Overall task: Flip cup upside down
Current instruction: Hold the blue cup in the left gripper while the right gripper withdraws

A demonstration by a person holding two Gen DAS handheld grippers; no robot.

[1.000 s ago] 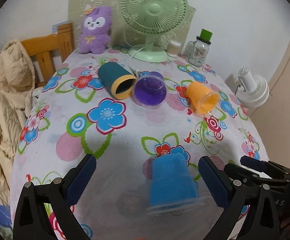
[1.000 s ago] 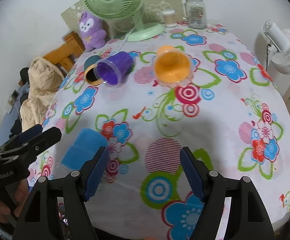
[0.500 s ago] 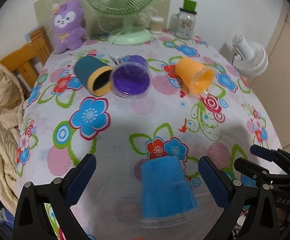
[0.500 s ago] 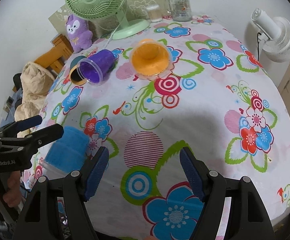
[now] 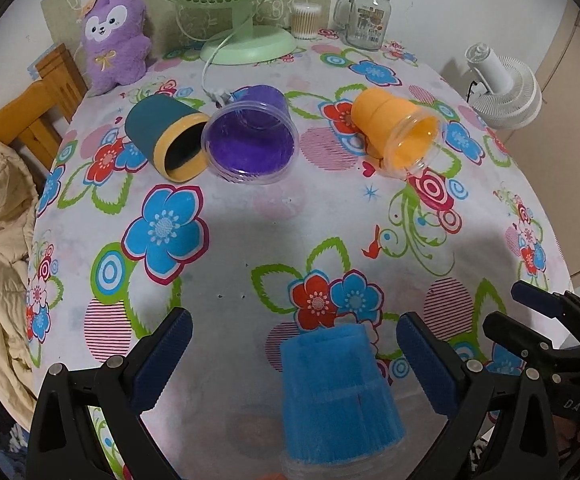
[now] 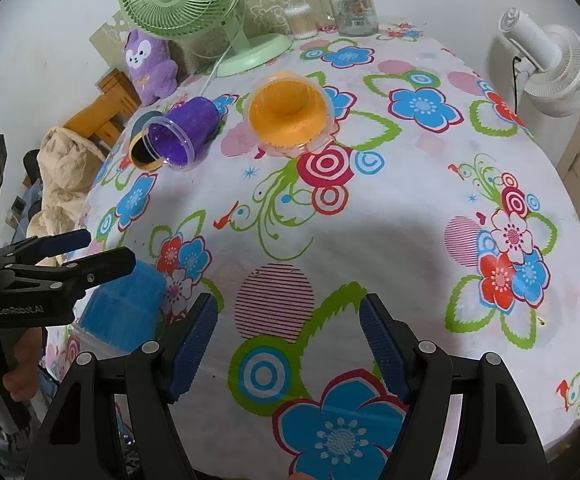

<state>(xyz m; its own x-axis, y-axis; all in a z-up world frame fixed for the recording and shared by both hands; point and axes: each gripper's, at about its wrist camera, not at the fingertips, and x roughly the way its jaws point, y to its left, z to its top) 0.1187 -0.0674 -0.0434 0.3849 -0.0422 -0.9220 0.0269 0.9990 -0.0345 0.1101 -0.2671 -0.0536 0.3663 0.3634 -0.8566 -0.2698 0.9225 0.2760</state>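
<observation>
Blue cup [image 5: 340,394] sat nearer my L gripper [image 5: 290,364] than 1 s ago, lower in view and closer to its right finger. I'd pulled both grippers back and up; R gripper [image 6: 287,340] saw more of the surface [image 6: 370,220] w/ cup further into view.

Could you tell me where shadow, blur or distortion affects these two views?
Left wrist: fisheye bows the table; a grey shadow darkens the near cloth; the blue cup looks soft. Right wrist: the same bowing, a shadow across the middle, dark corner vignetting; the orange cup is sharp.
</observation>
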